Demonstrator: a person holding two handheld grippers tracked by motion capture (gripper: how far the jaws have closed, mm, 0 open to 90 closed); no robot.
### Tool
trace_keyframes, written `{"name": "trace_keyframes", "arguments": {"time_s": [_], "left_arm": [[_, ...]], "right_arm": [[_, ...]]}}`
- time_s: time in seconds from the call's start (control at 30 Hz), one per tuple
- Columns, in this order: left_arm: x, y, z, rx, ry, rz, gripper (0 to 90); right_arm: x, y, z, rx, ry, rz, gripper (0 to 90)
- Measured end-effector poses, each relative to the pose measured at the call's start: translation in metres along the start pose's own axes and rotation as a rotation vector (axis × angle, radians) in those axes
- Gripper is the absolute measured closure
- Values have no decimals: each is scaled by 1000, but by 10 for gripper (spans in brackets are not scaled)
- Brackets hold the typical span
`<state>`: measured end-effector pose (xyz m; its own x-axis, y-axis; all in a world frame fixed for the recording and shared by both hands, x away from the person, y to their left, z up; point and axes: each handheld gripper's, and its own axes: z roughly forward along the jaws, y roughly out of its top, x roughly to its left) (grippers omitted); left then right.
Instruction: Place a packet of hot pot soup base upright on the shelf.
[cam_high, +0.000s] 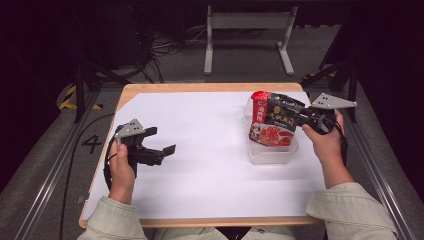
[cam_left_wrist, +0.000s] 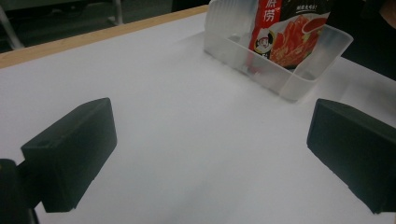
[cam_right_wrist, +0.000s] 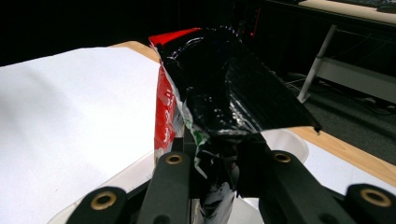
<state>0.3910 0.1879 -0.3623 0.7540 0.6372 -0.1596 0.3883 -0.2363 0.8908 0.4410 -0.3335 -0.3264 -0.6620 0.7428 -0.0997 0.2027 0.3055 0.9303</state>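
A red and black snack bag stands upright in a clear plastic bin at the right of the white table. My right gripper is shut on the bag's top edge, and in the right gripper view its jaws pinch the crinkled black foil of the snack bag. My left gripper is open over the left side of the table with nothing between its fingers. In the left gripper view the bin with the bag lies ahead.
A wooden rim borders the white table top. Metal rails run along both sides of the table. Beyond the far edge stands a grey metal frame, with cables on the floor.
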Motion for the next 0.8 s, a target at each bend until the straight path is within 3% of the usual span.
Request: {"name": "trace_keyframes", "arguments": {"time_s": [0.47,0.7,0.8], "left_arm": [[0,0,-1,11,-6,5,25],[-1,-1,0,16,-5,3,24],[-1,-1,0,15,-9,-3,25]], "right_arm": [[-2,-20,-4,-30,-15,33,740],[-1,-20,-5,-25,-16,31,742],[-1,-18,-6,-35,-27,35,648]]}}
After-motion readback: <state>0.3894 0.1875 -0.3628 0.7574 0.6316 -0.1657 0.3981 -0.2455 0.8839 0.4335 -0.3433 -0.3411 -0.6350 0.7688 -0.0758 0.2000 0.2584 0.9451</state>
